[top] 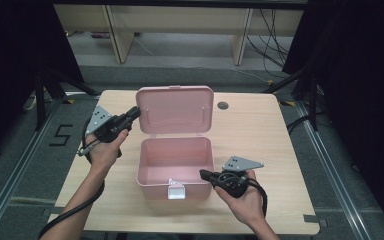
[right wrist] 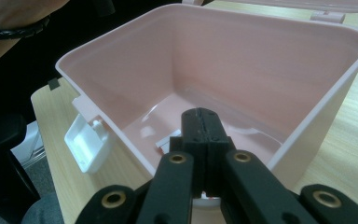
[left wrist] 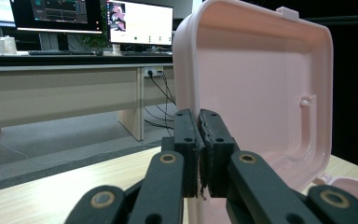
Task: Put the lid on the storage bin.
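A pink plastic box stands open mid-table, its lid tipped up behind it. A white latch hangs from the front wall. My left gripper is at the lid's left edge. In the left gripper view its jaws are pinched together on the rim of the lid. My right gripper rests at the box's front right rim. Its jaws are shut with nothing between them, and the tip pokes over the wall into the box. The latch hangs to its left.
A dark round hole sits in the tabletop behind the lid on the right. Bare wood lies right of the box. Beyond the table stand pale desks with cables, and monitors on a bench.
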`<state>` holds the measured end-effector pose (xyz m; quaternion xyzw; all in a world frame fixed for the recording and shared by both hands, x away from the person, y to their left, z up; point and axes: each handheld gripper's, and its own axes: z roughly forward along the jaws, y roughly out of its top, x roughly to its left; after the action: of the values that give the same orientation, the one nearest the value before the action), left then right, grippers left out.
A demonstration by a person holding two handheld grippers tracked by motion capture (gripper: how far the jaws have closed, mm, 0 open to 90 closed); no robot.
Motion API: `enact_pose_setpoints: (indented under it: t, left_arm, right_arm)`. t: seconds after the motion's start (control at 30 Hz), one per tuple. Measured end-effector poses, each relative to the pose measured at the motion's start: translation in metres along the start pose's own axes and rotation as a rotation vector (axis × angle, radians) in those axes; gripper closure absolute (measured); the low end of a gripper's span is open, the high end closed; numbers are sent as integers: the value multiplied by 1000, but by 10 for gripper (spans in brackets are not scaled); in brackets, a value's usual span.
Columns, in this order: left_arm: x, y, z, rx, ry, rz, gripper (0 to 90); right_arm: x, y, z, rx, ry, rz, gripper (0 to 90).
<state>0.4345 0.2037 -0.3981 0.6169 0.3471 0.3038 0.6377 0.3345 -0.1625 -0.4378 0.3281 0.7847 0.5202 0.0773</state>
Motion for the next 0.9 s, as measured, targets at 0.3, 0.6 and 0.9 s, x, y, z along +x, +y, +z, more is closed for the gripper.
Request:
enact_pose_setpoints:
  t: [0.3, 0.6, 0.9]
  left_arm:
    - [-7, 0, -5, -6, -32, -12, 863]
    - [-10, 0, -12, 4, 13, 29, 865]
    - [-13, 0, -15, -1, 18, 43, 867]
  right_arm:
    - [0, 0, 0, 2, -4, -1, 900]
    - [0, 0, 0, 1, -5, -11, 900]
    - [0, 0, -1, -1, -17, -7, 900]
